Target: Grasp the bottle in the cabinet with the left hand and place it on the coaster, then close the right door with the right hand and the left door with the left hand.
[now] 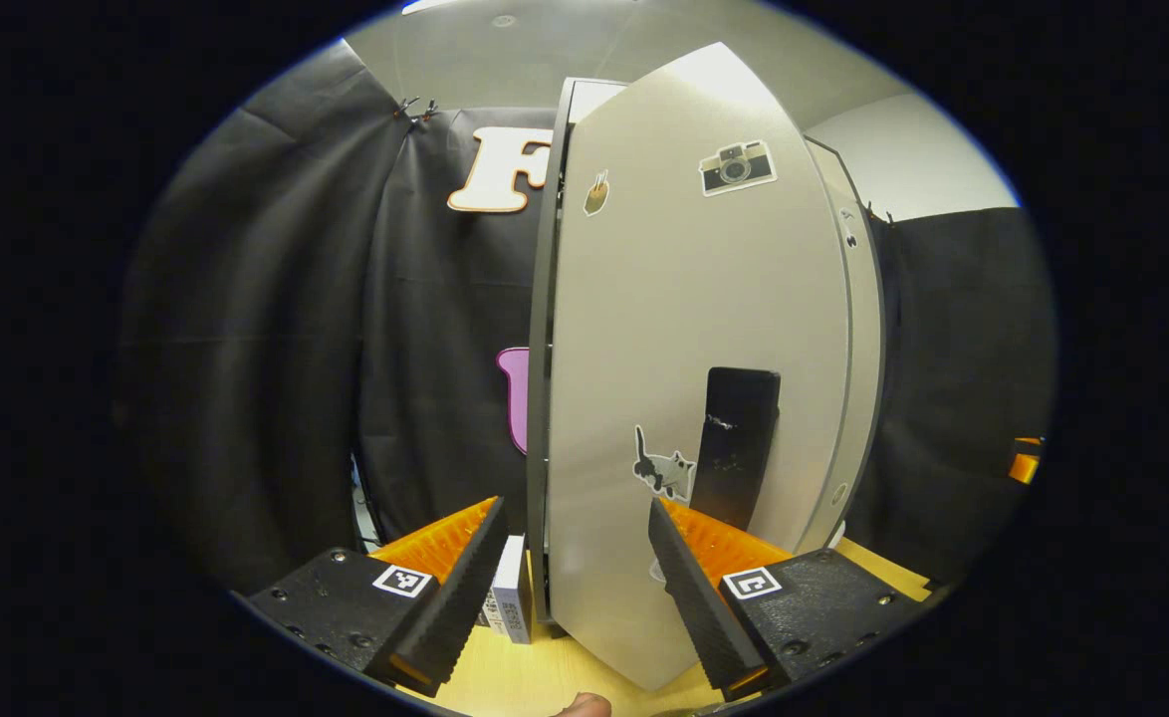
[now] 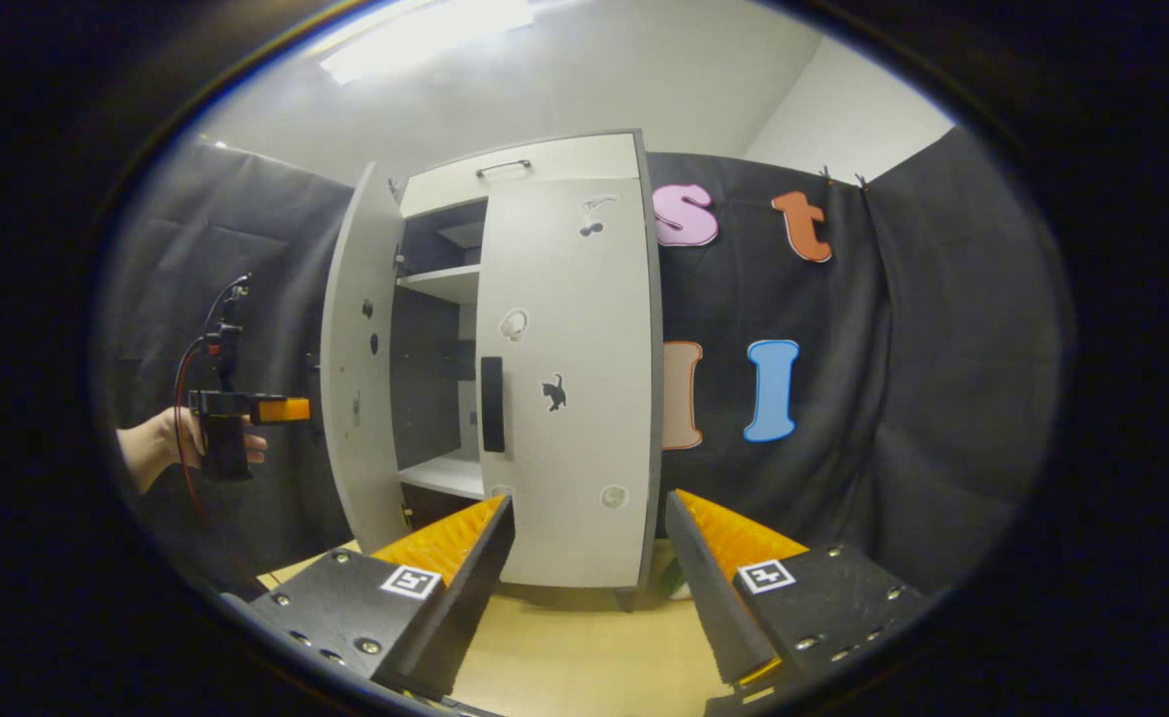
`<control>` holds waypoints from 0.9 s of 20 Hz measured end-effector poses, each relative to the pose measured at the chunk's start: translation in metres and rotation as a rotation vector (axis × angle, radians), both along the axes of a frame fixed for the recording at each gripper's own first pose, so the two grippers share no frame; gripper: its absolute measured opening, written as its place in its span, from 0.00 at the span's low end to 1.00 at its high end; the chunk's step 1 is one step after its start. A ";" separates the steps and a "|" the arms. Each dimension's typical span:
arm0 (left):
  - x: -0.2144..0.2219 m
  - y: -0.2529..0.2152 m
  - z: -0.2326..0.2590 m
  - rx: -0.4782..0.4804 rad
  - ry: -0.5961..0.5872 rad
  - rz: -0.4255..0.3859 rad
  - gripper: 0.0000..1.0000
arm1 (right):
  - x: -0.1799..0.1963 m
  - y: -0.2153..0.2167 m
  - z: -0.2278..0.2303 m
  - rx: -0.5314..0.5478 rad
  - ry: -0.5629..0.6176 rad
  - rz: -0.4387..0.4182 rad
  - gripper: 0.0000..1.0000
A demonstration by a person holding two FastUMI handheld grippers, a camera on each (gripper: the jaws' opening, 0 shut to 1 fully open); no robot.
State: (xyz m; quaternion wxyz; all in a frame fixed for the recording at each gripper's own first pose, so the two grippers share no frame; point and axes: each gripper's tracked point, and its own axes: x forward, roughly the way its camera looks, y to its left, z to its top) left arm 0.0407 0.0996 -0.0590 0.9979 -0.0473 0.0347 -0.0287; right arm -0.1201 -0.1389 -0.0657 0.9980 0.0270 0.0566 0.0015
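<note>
While the right door [image 2: 565,388] of the cabinet [image 2: 535,164] sits flat against the front, the left door [image 2: 355,378] stands swung out toward the near left, leaving a dark gap through which pale shelves [image 2: 440,282] show. In the right gripper view the right gripper [image 2: 589,543] hangs in front of the cabinet over the light wooden table [image 2: 584,657], its fingers spread wide with nothing between them. Far off on the left of that view a hand [image 2: 161,448] grips the other tool just beside the open door's outer face. In the left gripper view the left gripper [image 1: 575,543] is right up near the left door [image 1: 704,378], fingers spread wide and empty, the door's near edge standing between them; I cannot tell whether either finger touches it. A black handle [image 1: 739,443] and a cat sticker [image 1: 662,470] sit low on that door, a camera sticker [image 1: 736,166] higher up. A small white box [image 1: 513,602] stands on the table by the door's foot. I cannot make out the bottle or the coaster from here.
</note>
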 end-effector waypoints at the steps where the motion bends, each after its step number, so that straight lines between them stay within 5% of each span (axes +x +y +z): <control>1: 0.001 -0.002 0.000 0.001 0.000 -0.001 0.91 | 0.000 -0.001 -0.001 0.000 0.004 -0.004 0.93; 7: 0.007 -0.023 -0.005 -0.050 0.002 -0.033 0.85 | -0.005 -0.023 0.006 -0.036 -0.020 -0.074 0.93; 18: -0.010 -0.054 0.005 -0.020 -0.010 -0.032 0.93 | -0.028 -0.044 0.016 0.007 -0.030 -0.086 0.93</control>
